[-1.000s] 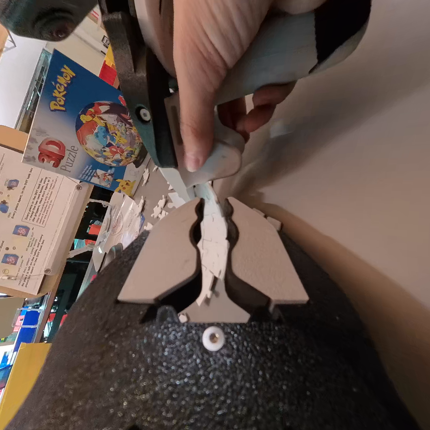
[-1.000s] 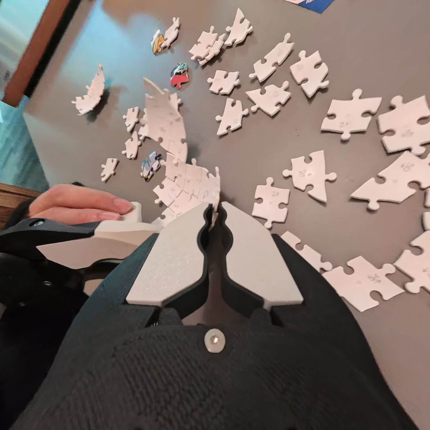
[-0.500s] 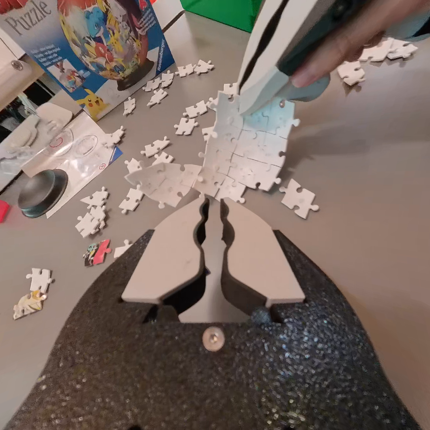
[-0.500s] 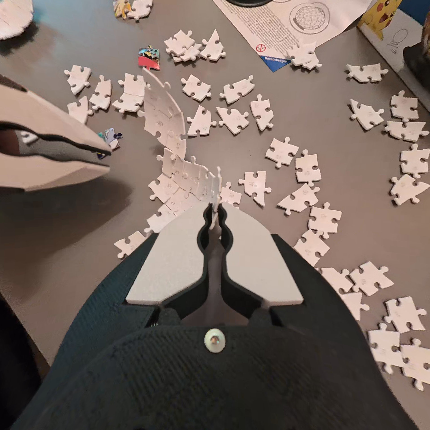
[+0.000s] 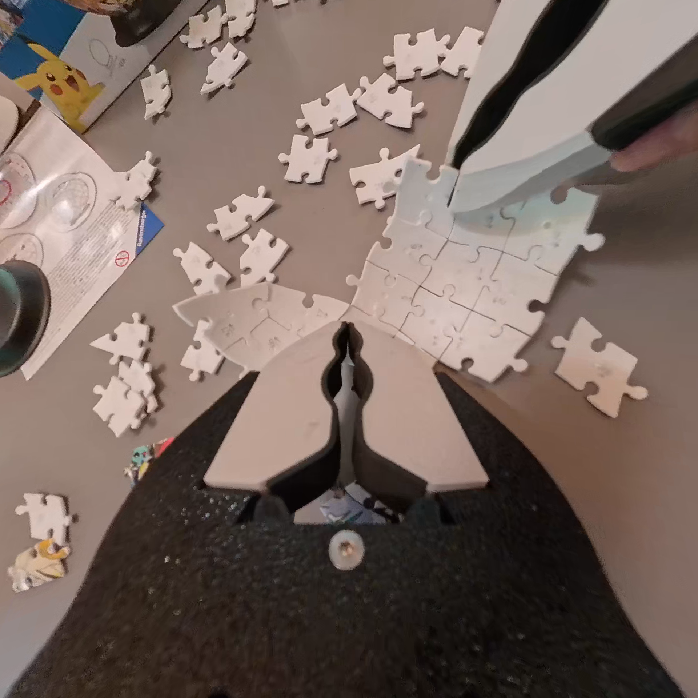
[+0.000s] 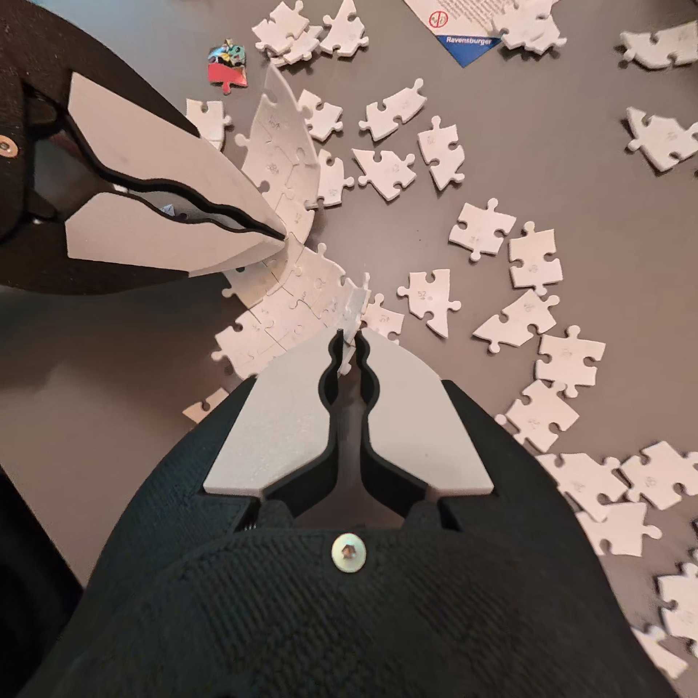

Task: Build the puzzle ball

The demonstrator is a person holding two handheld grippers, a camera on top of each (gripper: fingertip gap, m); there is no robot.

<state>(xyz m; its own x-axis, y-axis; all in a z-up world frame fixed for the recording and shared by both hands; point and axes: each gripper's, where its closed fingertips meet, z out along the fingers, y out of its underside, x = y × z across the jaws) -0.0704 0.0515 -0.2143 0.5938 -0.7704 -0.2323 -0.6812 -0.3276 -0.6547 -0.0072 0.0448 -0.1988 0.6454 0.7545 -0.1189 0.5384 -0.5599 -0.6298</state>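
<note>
- The left gripper [image 5: 347,334] has its jaws pinched nearly together at the tips on the near edge of the assembled curved puzzle section [image 5: 464,279]; a sliver of white piece shows in the slot between the fingers.
- The right gripper [image 6: 349,338] is likewise clamped on the same section [image 6: 302,298], its tips nipping an upturned edge piece; only a thin dark gap remains between the jaws.
- From the left wrist view the right gripper [image 5: 451,185] comes in at 1 o'clock, biting the section's far edge. A blurred fingertip shows behind it, though I cannot tell more of the hand.
- From the right wrist view the left gripper [image 6: 281,236] enters at 10 o'clock, tips closed where the two lobes of the section meet.
- The section lifts off the grey table [image 6: 434,234], white numbered backs up, with a narrower wing [image 5: 260,321] curving toward 10 o'clock.
- Loose white pieces [image 6: 534,260] lie scattered beyond, thickest from 1 to 4 o'clock in the right wrist view.
- A colour-side-up piece [image 6: 226,64] lies at 11 o'clock there.
- Only the left wrist view shows the puzzle box [image 5: 56,71] at 10 o'clock, a dark round stand [image 5: 22,317] at 9 o'clock, and most of the instruction leaflet [image 5: 83,234]; the right wrist view catches just the leaflet's corner [image 6: 468,34].
</note>
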